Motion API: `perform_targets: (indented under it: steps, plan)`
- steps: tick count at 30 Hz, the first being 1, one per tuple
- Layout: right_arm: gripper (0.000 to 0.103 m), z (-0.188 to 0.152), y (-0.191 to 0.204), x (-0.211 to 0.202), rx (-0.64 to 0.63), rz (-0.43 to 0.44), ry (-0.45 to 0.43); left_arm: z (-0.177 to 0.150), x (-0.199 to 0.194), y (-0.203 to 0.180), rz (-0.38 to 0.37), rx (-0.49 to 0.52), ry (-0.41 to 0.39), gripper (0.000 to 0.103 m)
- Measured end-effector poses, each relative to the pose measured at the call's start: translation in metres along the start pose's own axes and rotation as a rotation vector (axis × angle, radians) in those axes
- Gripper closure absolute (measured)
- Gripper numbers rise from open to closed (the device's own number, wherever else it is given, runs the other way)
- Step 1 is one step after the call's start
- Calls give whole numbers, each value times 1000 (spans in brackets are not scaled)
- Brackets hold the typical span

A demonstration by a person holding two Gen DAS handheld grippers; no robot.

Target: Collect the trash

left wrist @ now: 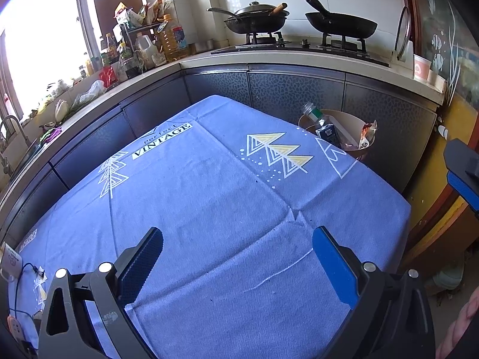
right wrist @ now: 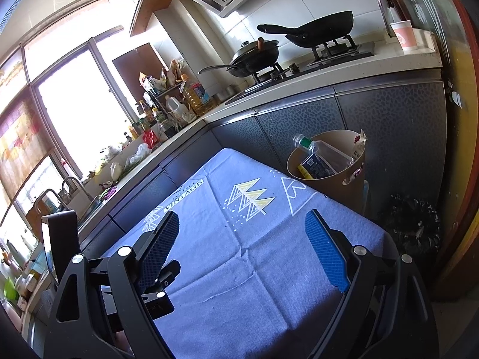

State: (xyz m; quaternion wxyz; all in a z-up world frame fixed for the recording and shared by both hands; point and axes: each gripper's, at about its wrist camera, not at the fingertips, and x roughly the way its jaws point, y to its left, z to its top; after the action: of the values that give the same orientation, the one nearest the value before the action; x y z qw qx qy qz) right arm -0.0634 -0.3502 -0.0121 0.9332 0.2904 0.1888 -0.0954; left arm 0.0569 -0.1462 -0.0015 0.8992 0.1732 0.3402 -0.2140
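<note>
A tan waste bin (left wrist: 348, 119) (right wrist: 329, 191) stands past the far right corner of the table. In it are a clear plastic bottle (left wrist: 314, 115) (right wrist: 321, 149), a blue carton (left wrist: 327, 133) (right wrist: 312, 164) and a snack wrapper (left wrist: 368, 134) (right wrist: 359, 143). My left gripper (left wrist: 239, 251) hangs open over the near part of the blue tablecloth (left wrist: 209, 179), nothing between its pads. My right gripper (right wrist: 244, 236) is open too, above the cloth (right wrist: 239, 284) and pointing toward the bin. Its blue-padded finger (left wrist: 462, 179) shows at the right edge of the left wrist view.
Dark cabinets and a counter wrap the table's far and left sides. Two black pans (left wrist: 254, 19) (left wrist: 341, 24) sit on the stove, bottles (left wrist: 170, 39) crowd the corner. A black bag (right wrist: 413, 224) lies on the floor right of the bin. A cable and charger (left wrist: 13, 266) lie at the cloth's near left.
</note>
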Motion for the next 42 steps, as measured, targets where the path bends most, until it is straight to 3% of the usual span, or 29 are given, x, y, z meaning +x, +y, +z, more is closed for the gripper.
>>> perform_targets:
  steps: [42]
  plan:
    - [18,-7,-4,3,22,-11,14,-4,6,-6,-2,20,15,4]
